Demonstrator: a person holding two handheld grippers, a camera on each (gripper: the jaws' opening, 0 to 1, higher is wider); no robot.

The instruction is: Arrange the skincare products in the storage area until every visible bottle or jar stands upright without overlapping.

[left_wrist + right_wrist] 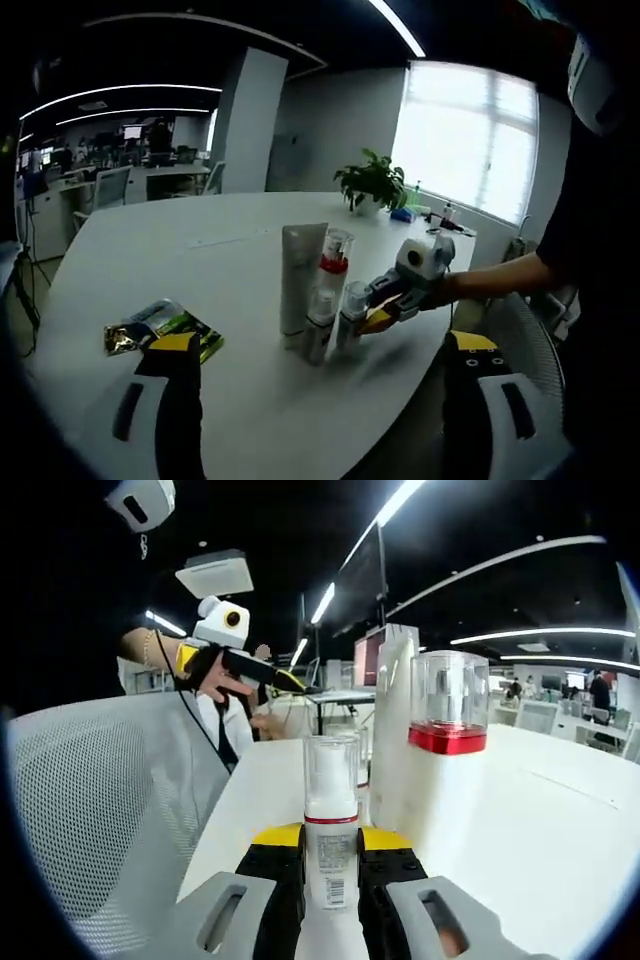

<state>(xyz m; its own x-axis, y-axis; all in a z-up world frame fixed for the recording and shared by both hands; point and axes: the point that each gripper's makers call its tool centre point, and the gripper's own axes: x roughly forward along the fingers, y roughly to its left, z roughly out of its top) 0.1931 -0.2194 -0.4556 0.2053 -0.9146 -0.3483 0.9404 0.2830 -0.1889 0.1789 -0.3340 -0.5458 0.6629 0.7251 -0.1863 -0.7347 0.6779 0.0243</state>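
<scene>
Four skincare items stand upright in a tight group on the white table (150, 250): a tall white tube (301, 278), a clear-capped bottle with a red collar (335, 262), a small slim bottle (320, 325) and a small clear-capped bottle (352, 308). My right gripper (378, 318) comes in from the right, shut on that last bottle. In the right gripper view the held bottle (331, 830) stands between my jaws (330, 838), with the tube (393, 720) and the red-collared bottle (448, 705) just behind. My left gripper (322, 345) is wide open, short of the group; it also shows raised in a hand (240, 662).
Green and gold sachets (165, 330) lie flat on the table at front left. A potted plant (372, 182) and small items sit at the far edge near the window. A mesh chair (100, 800) stands beside the table edge, close to the person.
</scene>
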